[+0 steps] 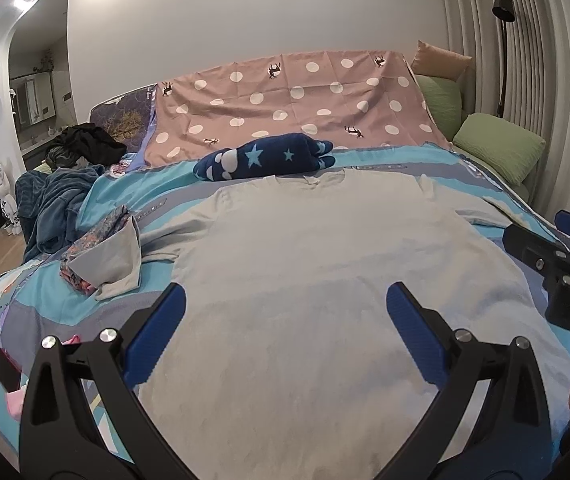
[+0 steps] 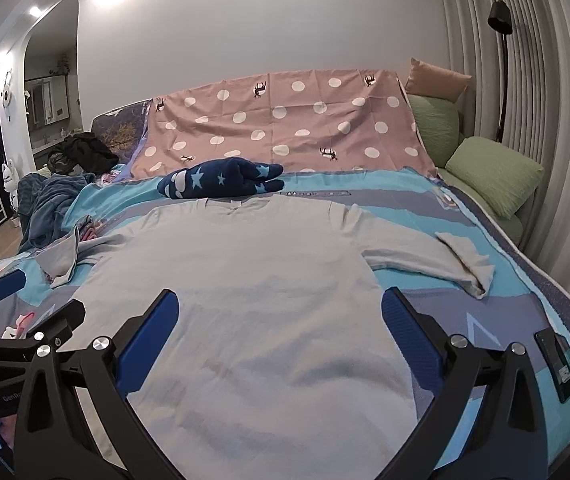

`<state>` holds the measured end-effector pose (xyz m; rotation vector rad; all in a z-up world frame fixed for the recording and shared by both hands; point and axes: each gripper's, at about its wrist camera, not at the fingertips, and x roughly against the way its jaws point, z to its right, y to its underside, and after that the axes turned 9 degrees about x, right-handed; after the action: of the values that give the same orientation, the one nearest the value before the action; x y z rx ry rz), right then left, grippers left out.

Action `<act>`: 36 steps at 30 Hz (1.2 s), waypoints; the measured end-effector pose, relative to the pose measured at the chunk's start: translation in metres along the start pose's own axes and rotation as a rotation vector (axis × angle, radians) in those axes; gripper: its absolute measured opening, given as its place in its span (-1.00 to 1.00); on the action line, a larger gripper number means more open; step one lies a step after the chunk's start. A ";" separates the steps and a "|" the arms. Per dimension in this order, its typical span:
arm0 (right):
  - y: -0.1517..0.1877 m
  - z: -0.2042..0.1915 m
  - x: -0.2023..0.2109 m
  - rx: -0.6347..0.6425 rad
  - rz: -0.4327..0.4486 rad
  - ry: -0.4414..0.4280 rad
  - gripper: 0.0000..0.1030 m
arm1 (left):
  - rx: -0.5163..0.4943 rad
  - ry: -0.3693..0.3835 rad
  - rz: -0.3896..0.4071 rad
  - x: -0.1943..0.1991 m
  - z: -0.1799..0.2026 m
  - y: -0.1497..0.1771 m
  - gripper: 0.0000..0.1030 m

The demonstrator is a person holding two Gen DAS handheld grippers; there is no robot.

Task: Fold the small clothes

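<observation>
While both hover level, left tool (image 1: 285, 316) (right tool (image 2: 279, 320) too) gapes over grey shirt (image 1: 305, 260).

Shirt (image 2: 245, 280): plain pale grey, no print. Bedcover (image 2: 425, 196) under it is banded in turquoise, light blue and grey-lilac. Rolled cloth (image 2: 213, 182) at 12 o'clock of the shirt is coloured navy with light-blue stars and white blobs. Sheet (image 2: 285, 120) behind is dusty pink with white polka dots and small dark animal figures. Pillows (image 2: 493, 172) at 2 o'clock are seen as green. Gripper pads (image 1: 157, 336) are blue on black frames.
</observation>
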<state>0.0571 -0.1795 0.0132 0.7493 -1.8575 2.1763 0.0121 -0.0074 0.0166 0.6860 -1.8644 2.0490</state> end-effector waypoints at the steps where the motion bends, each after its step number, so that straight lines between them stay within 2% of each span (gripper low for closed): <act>1: 0.001 0.000 -0.001 -0.003 -0.005 -0.003 0.97 | -0.001 -0.002 0.001 -0.001 0.001 0.002 0.96; 36: 0.013 -0.005 -0.017 -0.005 -0.077 0.006 0.97 | 0.021 0.000 -0.085 -0.022 -0.007 0.022 0.96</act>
<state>0.0642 -0.1748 -0.0067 0.7980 -1.8000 2.1239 0.0185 -0.0007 -0.0142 0.7568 -1.7850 2.0177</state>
